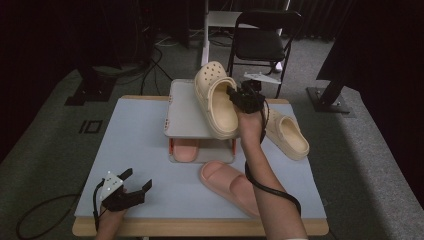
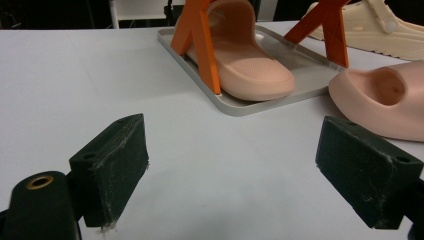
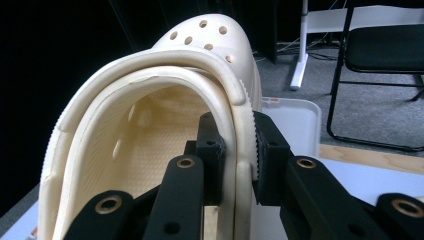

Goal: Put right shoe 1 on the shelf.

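Clamped on the side wall of the cream clog (image 1: 216, 100), the right gripper (image 1: 242, 98) holds it toe-up over the grey two-tier rack (image 1: 183, 116) at frame centre, while the left gripper (image 1: 131, 186) rests with jaws apart at lower left.

Left gripper (image 1: 136, 189) sits low at seven o'clock of the table, jaws spread wide with nothing between them, pointing toward one o'clock; the hand under it barely shows at the bottom edge. Right forearm stretches up from five o'clock toward twelve, wrist bent forward, hand wrapped round the right gripper (image 1: 233, 96), whose jaws are clamped tight on the clog (image 1: 216, 98) wall, cable looping back along the arm.
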`<action>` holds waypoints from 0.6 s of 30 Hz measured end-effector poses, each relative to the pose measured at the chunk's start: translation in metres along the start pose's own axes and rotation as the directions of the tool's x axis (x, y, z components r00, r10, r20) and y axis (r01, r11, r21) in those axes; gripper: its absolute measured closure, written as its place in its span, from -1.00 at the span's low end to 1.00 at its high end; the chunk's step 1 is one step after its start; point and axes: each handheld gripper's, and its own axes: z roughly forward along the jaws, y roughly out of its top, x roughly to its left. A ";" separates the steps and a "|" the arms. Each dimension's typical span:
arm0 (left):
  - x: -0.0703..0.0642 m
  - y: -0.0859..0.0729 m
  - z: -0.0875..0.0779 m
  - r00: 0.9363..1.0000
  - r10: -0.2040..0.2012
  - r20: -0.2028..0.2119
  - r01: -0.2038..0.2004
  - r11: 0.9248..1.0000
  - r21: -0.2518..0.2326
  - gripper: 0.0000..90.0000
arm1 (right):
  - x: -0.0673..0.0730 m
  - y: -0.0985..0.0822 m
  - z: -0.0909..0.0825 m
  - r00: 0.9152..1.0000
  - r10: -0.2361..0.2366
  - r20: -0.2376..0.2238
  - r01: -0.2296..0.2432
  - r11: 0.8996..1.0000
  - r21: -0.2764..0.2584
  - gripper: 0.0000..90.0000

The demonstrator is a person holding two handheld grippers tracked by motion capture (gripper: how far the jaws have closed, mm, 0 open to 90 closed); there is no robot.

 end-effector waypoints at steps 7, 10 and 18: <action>0.000 0.000 -0.001 1.000 -0.002 0.001 0.002 1.000 -0.006 -0.71 | 0.014 0.000 0.014 1.000 0.012 -0.010 -0.012 1.000 -0.005 0.71; 0.000 0.000 -0.002 1.000 -0.004 0.002 0.004 1.000 -0.007 -0.71 | 0.021 -0.001 0.019 1.000 0.008 -0.001 -0.008 1.000 -0.011 0.71; 0.001 -0.001 -0.002 1.000 -0.008 0.004 0.008 1.000 -0.006 -0.71 | 0.034 -0.003 0.034 0.999 0.032 0.007 -0.031 0.999 -0.018 0.71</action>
